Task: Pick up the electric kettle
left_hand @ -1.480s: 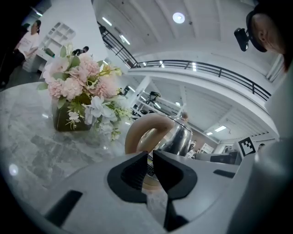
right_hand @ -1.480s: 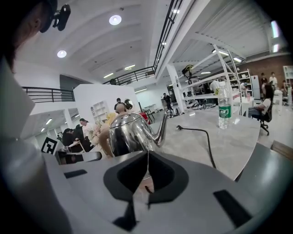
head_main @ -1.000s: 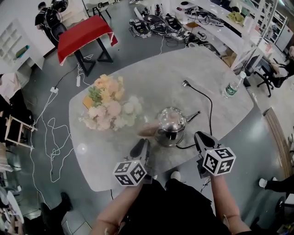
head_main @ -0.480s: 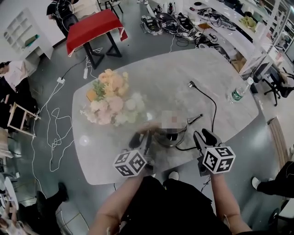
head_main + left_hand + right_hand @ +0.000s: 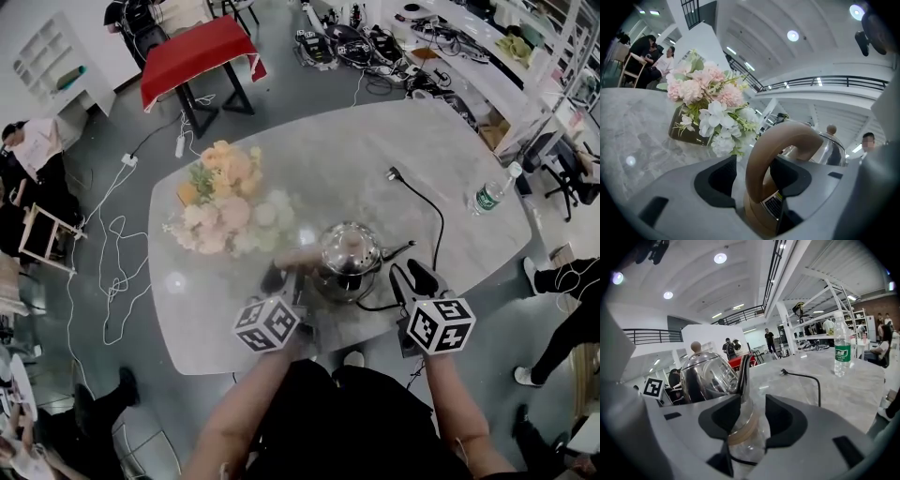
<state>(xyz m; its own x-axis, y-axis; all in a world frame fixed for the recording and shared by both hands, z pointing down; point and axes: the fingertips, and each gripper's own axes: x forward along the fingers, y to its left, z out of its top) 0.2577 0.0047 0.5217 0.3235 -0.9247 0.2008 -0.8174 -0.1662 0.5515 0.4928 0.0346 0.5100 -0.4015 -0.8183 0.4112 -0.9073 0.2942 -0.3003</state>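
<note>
The left gripper [image 5: 752, 178], its jaws just opened wide, straddles the kettle's [image 5: 349, 255] brown handle [image 5: 780, 140] without clamping it. The right gripper [image 5: 752, 416], also just opened, brackets the spout [image 5: 743, 373]. The kettle stands upright between them near the worktop's [image 5: 394, 159] near edge, lid on, contents unseen.
</note>
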